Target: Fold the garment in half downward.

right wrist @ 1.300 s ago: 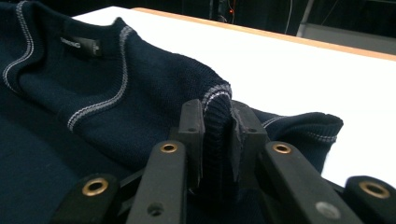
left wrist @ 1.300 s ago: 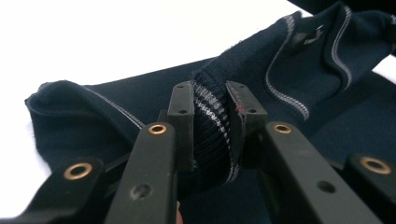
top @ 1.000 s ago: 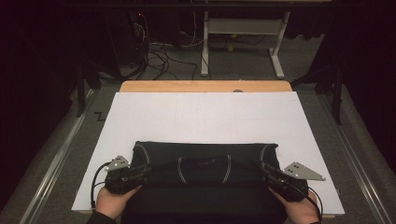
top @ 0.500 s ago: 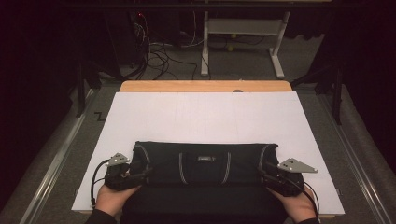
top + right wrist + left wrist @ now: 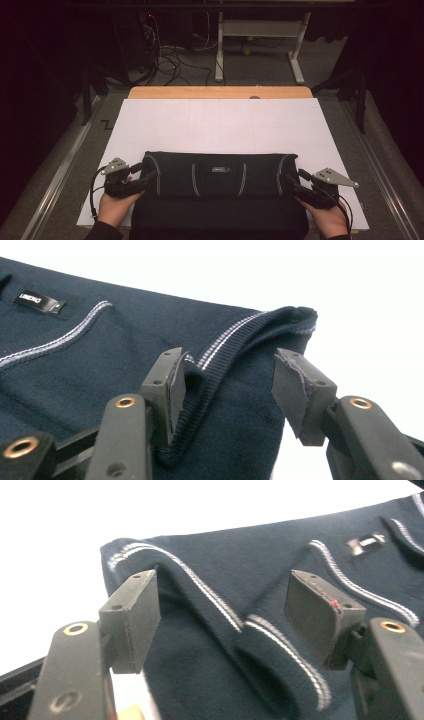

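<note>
A dark navy garment with thin white stripes lies folded across the near part of a white sheet. My left gripper is at its left end and my right gripper at its right end. In the left gripper view the left gripper has just been opening; a striped fold of the garment lies between the pads, which stand clear of it. In the right gripper view the right gripper has also just been opening, with a ribbed striped edge lying loose between its pads.
The white sheet covers a wooden table whose far edge shows beyond it. Past the table are cables on the floor and a white metal frame. Metal rails run along both sides. A small label sits on the garment's middle.
Both grippers, shut on the garment's ends a second ago, have spread their jaws and let go. The garment lies where it was and both hands have barely shifted.
</note>
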Available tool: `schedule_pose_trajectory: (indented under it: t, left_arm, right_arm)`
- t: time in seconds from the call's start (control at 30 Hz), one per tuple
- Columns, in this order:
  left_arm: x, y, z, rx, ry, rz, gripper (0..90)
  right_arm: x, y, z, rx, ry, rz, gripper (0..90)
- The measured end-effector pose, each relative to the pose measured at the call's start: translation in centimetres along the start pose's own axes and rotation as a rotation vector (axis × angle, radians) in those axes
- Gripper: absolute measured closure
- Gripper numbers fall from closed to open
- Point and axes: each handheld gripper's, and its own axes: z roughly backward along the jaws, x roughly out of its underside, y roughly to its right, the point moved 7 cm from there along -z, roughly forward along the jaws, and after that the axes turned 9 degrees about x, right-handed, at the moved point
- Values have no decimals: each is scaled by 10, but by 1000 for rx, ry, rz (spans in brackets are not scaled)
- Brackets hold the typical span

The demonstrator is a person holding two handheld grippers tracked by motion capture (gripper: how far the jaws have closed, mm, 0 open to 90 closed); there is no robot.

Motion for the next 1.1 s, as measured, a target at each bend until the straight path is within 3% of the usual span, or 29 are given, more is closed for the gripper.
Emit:
schedule_pose_trajectory:
  t: [0.53, 0.7, 0.87, 0.97, 1.1]
  left_arm:
    - [-4, -23, 0, -55, -14, 39, 247]
    - [-14, -30, -1, -65, 5, 54, 234]
    - [-31, -46, -9, -93, 15, 90, 215]
    - [-39, -54, -21, -105, -16, 119, 215]
    - [-35, -60, -39, -127, -135, 173, 223]
  right_arm:
    - [-3, 11, -6, 41, -7, -23, 471]
    - [-18, 21, -16, 69, -16, -40, 460]
    - [-42, 28, -41, 102, -51, -54, 411]
    - [-56, 31, -57, 127, -74, -66, 392]
    - [-51, 35, -78, 154, -172, -78, 389]
